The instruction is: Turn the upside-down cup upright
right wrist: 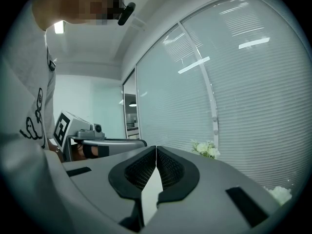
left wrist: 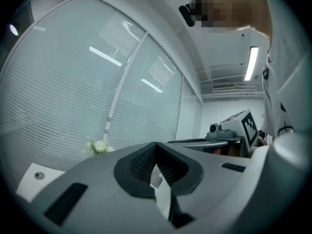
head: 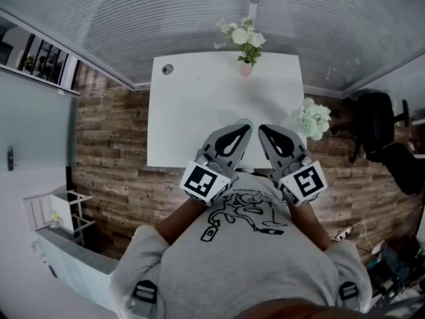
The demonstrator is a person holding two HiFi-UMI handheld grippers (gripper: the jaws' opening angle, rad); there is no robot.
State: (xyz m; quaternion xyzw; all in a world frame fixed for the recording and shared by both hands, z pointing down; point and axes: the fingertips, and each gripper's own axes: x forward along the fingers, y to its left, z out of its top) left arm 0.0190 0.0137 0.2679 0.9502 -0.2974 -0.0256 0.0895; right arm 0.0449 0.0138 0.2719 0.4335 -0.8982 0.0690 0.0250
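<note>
In the head view a small pale green cup (head: 244,121) peeks out between the two gripper tips near the front of the white table (head: 199,111). Most of it is hidden, so I cannot tell which way up it stands. My left gripper (head: 248,127) and right gripper (head: 261,128) are held side by side close to my chest, above the table's near edge. In the left gripper view the left gripper (left wrist: 156,144) has its jaws pressed together with nothing between them. The right gripper (right wrist: 156,148) is likewise shut and empty. Neither gripper view shows the cup.
A pink vase of white flowers (head: 246,42) stands at the table's far edge. A second white bunch (head: 314,118) sits at the right edge. A round hole (head: 167,69) marks the far left corner. Glass walls with blinds (left wrist: 73,91) stand behind, and a black chair (head: 382,138) stands at the right.
</note>
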